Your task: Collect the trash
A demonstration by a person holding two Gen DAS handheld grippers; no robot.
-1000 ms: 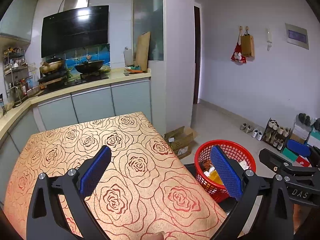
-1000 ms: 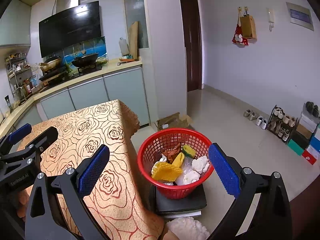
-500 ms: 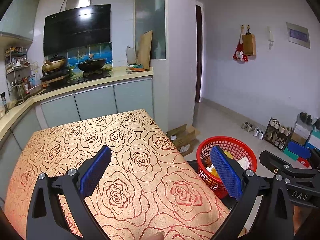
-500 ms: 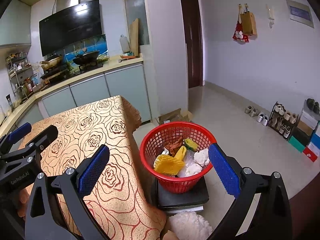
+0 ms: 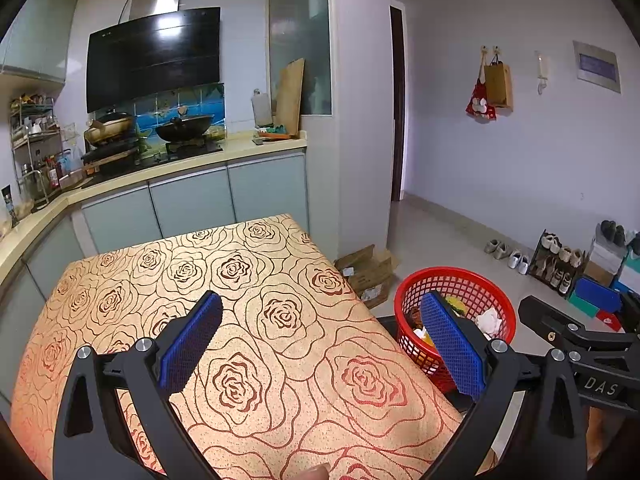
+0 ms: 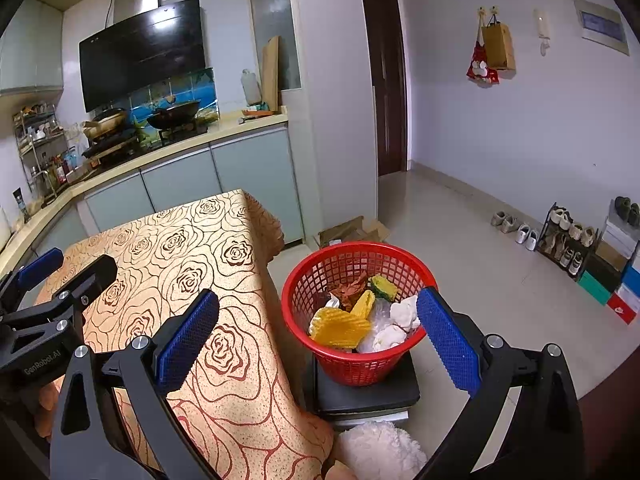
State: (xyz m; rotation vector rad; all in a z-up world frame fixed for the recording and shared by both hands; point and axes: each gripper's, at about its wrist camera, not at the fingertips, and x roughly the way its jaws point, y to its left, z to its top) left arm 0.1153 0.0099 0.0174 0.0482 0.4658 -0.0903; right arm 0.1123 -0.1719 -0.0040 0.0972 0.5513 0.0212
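Note:
A red mesh basket [image 6: 352,264] stands on a dark stool [image 6: 368,394] to the right of the table. It holds trash: yellow foam netting [image 6: 338,324], white crumpled paper [image 6: 402,314], a brown wrapper [image 6: 348,288] and a yellow-green sponge [image 6: 382,284]. The basket also shows in the left wrist view [image 5: 476,288]. My right gripper [image 6: 316,340] is open and empty, above and in front of the basket. My left gripper [image 5: 320,342] is open and empty above the rose-patterned tablecloth [image 5: 248,300], which carries no trash in either view.
Kitchen counter with stove and woks [image 5: 180,128] runs behind the table. A flattened cardboard box [image 5: 366,268] lies on the floor by the pillar. A shoe rack [image 6: 568,240] and boxes line the right wall. A white fluffy thing [image 6: 380,448] lies under the stool.
Both grippers have drawn back and risen slightly, so the table and basket sit a bit farther away. Both stay open and empty. The trash in the basket has not moved.

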